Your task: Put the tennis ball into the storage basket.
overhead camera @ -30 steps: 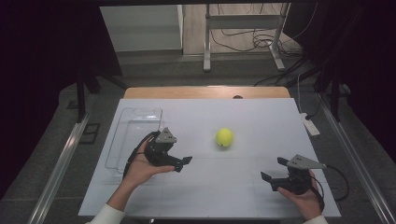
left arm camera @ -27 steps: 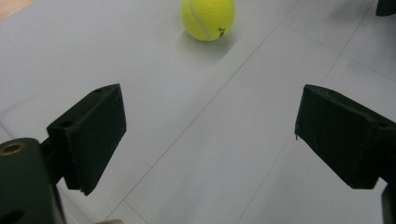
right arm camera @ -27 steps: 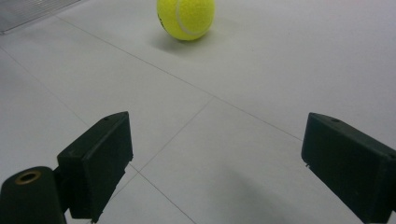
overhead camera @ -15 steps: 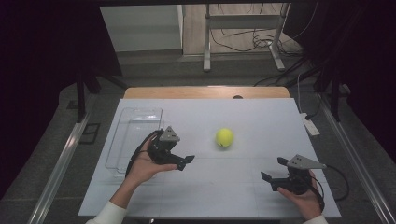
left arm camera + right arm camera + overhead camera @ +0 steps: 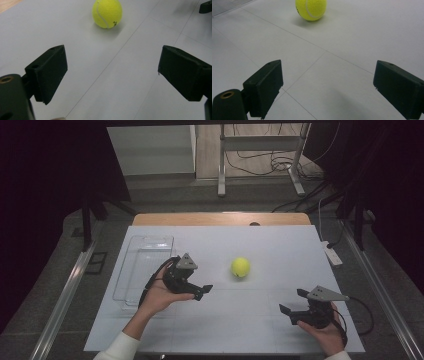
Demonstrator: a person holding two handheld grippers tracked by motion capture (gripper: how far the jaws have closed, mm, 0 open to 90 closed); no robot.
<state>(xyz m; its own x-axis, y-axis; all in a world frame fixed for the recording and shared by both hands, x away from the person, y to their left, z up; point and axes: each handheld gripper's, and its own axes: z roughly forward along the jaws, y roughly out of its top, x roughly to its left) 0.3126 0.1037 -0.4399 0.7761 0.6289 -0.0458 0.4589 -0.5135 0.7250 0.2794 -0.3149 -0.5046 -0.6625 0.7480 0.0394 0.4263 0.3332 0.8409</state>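
A yellow tennis ball [image 5: 240, 267] is seen resting mid-tabletop [image 5: 260, 320], small black print on it too blurred to be read. The left gripper [image 5: 199, 290], jaws held apart, is placed just left of it. The right gripper [image 5: 292, 302], jaws likewise apart, is held at the near right, well apart from it.

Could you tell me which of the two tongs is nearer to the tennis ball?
The left tongs, beside the clear tray, are nearer the ball. The right tongs sit farther back toward the table's near edge. Both are open.
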